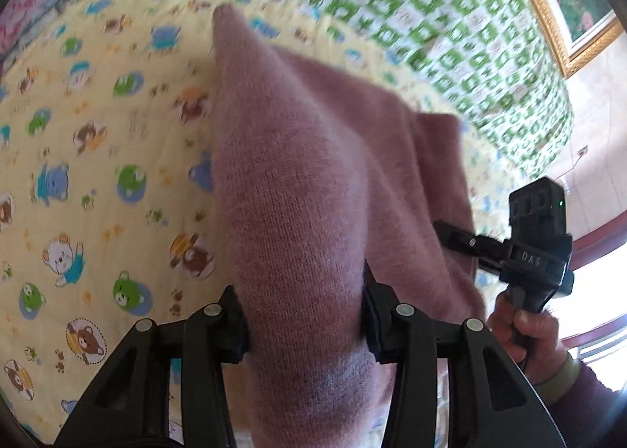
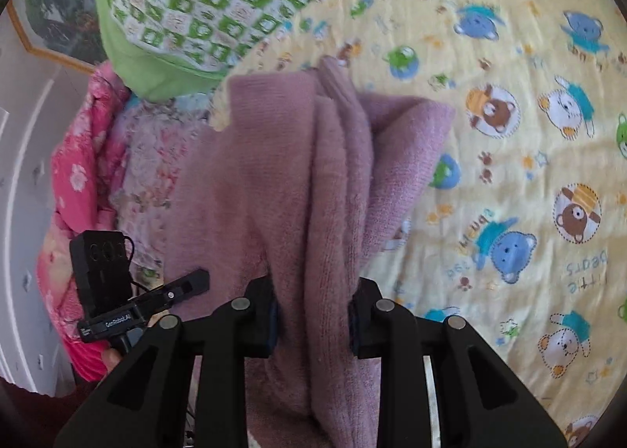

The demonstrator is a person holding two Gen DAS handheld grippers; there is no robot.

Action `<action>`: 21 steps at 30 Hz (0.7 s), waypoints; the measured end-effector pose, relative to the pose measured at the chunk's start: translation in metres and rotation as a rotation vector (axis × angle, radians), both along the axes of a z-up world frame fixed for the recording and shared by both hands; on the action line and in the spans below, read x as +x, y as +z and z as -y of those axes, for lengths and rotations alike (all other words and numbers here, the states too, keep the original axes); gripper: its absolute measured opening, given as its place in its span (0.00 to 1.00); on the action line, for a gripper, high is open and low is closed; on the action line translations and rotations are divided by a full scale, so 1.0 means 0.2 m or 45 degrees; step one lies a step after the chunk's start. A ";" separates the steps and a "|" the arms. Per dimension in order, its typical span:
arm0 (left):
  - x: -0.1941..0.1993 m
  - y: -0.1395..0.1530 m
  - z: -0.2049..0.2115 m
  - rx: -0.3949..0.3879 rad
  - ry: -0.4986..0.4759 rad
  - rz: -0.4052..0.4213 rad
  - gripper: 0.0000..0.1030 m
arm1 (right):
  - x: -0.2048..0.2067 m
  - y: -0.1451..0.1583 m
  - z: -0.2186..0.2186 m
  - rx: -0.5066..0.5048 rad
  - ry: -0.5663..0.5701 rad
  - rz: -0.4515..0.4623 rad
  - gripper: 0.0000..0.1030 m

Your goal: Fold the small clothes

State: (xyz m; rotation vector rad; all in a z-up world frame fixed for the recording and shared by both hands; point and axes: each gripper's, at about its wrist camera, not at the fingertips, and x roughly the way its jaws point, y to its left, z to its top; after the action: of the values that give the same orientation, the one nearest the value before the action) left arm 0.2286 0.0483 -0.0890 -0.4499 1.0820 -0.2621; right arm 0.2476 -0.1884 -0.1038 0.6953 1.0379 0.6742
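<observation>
1. Looking along your left gripper (image 1: 303, 314), you have a thick bunch of the mauve knitted garment (image 1: 313, 158) pinched between its pads, jaws roughly half parted around the wad. The cloth rises straight ahead of the fingers and drapes away toward the yellow bear-print sheet (image 1: 98, 134), with the green checked quilt (image 1: 431, 17) beyond. Your right hand (image 1: 521, 330) shows at the right edge of this view, gripping its tool beside the far edge of the knit.

2. Looking along your right gripper (image 2: 313, 324), its jaws are narrower and clamp several stacked layers of the same garment (image 2: 282, 173), which hangs in front and to the left of the fingers, lifted off the sheet (image 2: 509, 173).

3. Risks, as I judge them: both views are smeared, so you seem to be carrying fast; a fluffy knit bunched this thickly could slide out of the looser left pinch. Uneven layers in the right grip may drop a fold crooked. The pink bedding (image 2: 78, 181) close at the left could snag a trailing edge.
</observation>
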 end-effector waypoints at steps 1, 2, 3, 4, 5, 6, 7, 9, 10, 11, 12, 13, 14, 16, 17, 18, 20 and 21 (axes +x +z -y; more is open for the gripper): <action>-0.01 -0.02 -0.01 0.001 0.005 -0.003 0.48 | 0.01 -0.02 0.01 0.009 -0.008 -0.011 0.29; -0.01 -0.04 -0.02 -0.006 0.013 -0.005 0.52 | 0.01 -0.03 0.02 0.015 -0.011 -0.019 0.30; -0.02 -0.05 -0.04 -0.020 0.019 -0.004 0.54 | 0.02 -0.05 0.04 0.008 -0.012 -0.020 0.31; -0.01 -0.06 -0.04 -0.024 0.029 -0.008 0.58 | 0.02 -0.05 0.04 0.000 -0.012 -0.018 0.32; -0.02 -0.08 -0.05 -0.028 0.038 -0.015 0.62 | 0.02 -0.06 0.04 -0.006 -0.012 -0.019 0.39; -0.03 -0.09 -0.07 -0.033 0.047 -0.023 0.64 | 0.02 -0.06 0.05 -0.021 -0.025 -0.025 0.46; -0.03 -0.10 -0.08 -0.034 0.054 -0.029 0.68 | 0.02 -0.06 0.06 -0.037 -0.038 -0.025 0.47; -0.04 -0.09 -0.09 -0.020 0.062 -0.039 0.71 | 0.00 -0.05 0.09 -0.053 -0.060 -0.017 0.48; -0.05 -0.09 -0.08 -0.014 0.062 -0.038 0.71 | -0.01 -0.03 0.10 -0.059 -0.078 -0.012 0.48; -0.06 -0.07 -0.08 -0.003 0.061 -0.036 0.71 | -0.02 -0.01 0.11 -0.066 -0.091 -0.005 0.48; -0.08 -0.05 -0.08 0.010 0.060 -0.033 0.70 | -0.04 0.01 0.12 -0.078 -0.107 0.005 0.48; -0.09 -0.04 -0.08 0.024 0.058 -0.032 0.71 | -0.06 0.03 0.14 -0.086 -0.123 0.019 0.48; -0.11 -0.03 -0.07 0.036 0.053 -0.035 0.71 | -0.08 0.06 0.15 -0.089 -0.138 0.036 0.48; -0.16 -0.01 -0.08 0.042 0.047 -0.050 0.72 | -0.12 0.12 0.17 -0.085 -0.161 0.063 0.48; -0.17 -0.01 -0.08 0.040 0.049 -0.052 0.72 | -0.13 0.13 0.17 -0.084 -0.168 0.074 0.48; -0.19 -0.01 -0.08 0.035 0.052 -0.056 0.72 | -0.17 0.16 0.18 -0.079 -0.177 0.090 0.48; -0.24 -0.01 -0.10 0.026 0.059 -0.065 0.72 | -0.21 0.20 0.18 -0.072 -0.180 0.111 0.48; -0.27 -0.01 -0.10 0.024 0.066 -0.066 0.72 | -0.24 0.22 0.18 -0.073 -0.179 0.123 0.48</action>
State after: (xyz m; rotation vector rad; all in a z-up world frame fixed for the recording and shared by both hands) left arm 0.1751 0.0685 -0.0901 -0.4688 1.1208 -0.1953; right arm 0.2004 -0.2240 -0.0605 0.6729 0.9075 0.5489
